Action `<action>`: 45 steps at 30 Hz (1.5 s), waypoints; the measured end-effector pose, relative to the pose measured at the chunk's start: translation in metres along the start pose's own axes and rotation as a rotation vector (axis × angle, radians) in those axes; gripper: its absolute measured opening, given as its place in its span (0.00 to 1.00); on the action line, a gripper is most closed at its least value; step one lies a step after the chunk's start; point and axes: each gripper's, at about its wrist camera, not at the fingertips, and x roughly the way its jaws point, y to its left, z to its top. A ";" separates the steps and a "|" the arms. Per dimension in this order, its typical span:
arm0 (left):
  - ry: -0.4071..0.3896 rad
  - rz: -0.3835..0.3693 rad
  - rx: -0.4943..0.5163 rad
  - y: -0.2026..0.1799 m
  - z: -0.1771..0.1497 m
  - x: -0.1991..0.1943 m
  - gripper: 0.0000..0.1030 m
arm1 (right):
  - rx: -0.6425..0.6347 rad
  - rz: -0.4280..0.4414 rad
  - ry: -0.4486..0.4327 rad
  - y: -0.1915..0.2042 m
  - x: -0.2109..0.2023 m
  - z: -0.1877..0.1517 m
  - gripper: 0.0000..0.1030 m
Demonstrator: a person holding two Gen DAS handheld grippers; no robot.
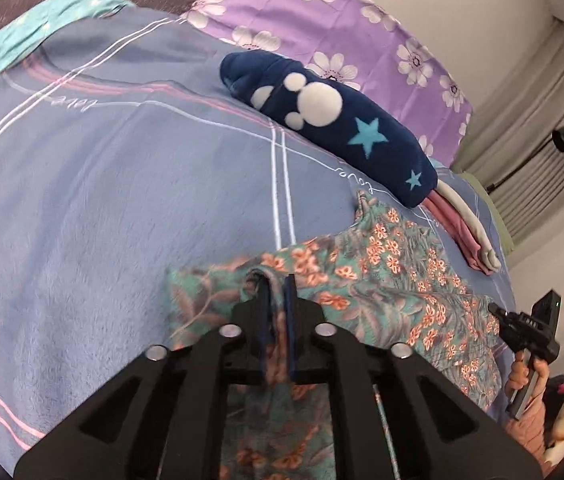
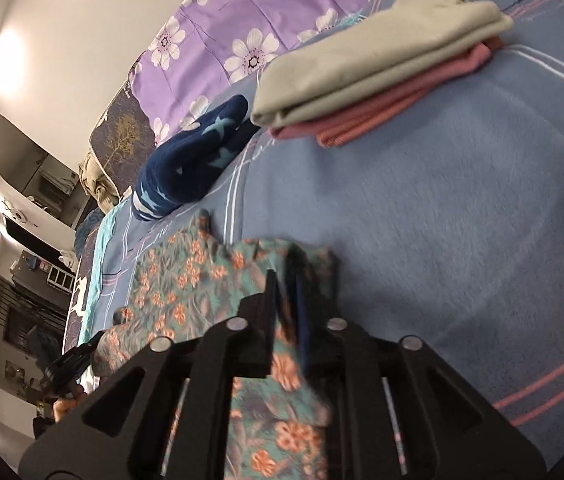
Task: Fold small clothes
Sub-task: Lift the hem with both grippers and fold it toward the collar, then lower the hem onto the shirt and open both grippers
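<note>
Floral garment (image 1: 397, 280) lies on the blue bedspread (image 1: 102, 200), near the folded navy fleece (image 1: 341, 120) and the grey-and-pink folded stack (image 2: 381, 68). Left gripper (image 1: 276, 292): jaws narrow, a fold of the garment's edge between them. Right gripper (image 2: 287, 276): jaws narrow, floral fabric between them likewise.

place: home bedroom
evidence: bed (image 1: 82, 200) under a blue blanket, purple floral pillow (image 1: 321, 12), curtains (image 1: 541, 128)

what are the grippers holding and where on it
Both have the floral garment between their jaws: left gripper and right gripper at its two far corners; grip firmness unclear.
</note>
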 end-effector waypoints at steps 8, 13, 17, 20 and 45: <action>-0.002 -0.026 0.078 -0.013 -0.021 -0.031 0.39 | -0.134 -0.032 0.044 0.015 -0.028 -0.024 0.21; 0.046 -0.015 0.122 -0.022 -0.029 -0.029 0.09 | -0.150 -0.033 0.031 0.023 -0.034 -0.022 0.04; -0.021 -0.089 0.075 -0.027 0.001 -0.042 0.09 | -0.100 0.078 -0.041 0.036 -0.046 0.011 0.03; -0.090 -0.068 0.063 -0.033 0.042 -0.041 0.09 | -0.084 0.061 -0.109 0.048 -0.036 0.052 0.03; 0.070 0.113 0.137 -0.003 0.054 0.043 0.78 | -0.337 -0.138 0.087 0.052 0.076 0.057 0.05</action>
